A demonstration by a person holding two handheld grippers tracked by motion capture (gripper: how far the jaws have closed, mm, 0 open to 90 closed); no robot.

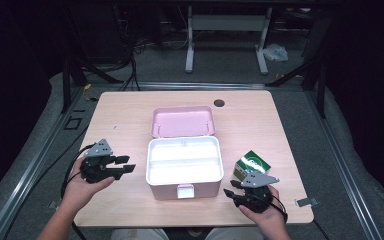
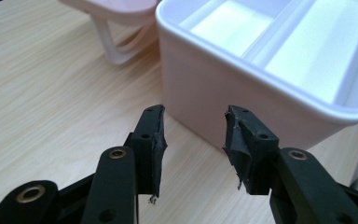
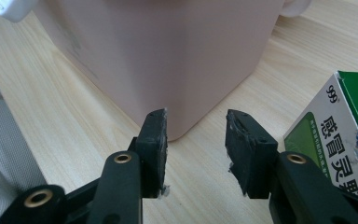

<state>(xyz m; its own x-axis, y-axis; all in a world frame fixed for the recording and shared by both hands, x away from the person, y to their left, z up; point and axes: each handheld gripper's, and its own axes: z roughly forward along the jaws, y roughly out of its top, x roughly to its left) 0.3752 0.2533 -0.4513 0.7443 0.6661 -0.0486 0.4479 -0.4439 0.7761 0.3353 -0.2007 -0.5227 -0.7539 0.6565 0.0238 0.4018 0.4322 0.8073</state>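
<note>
Counter [image 1: 130, 107]: light wood, rectangular.
Box [image 1: 184, 187]: pink, open, white tray inside, lid [image 1: 183, 121] folded back.
Carton [image 1: 251, 163]: green and white, right of box.
Left gripper [image 1: 125, 164]: left of box, fingers apart.
Right gripper [image 1: 231, 188]: just before carton, fingers apart.

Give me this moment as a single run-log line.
left tongs: open, empty, left of box | right tongs: open, empty, beside medicine carton | pink storage box: lid open, tray empty

Pink box [image 1: 184, 170] between both grippers
</note>
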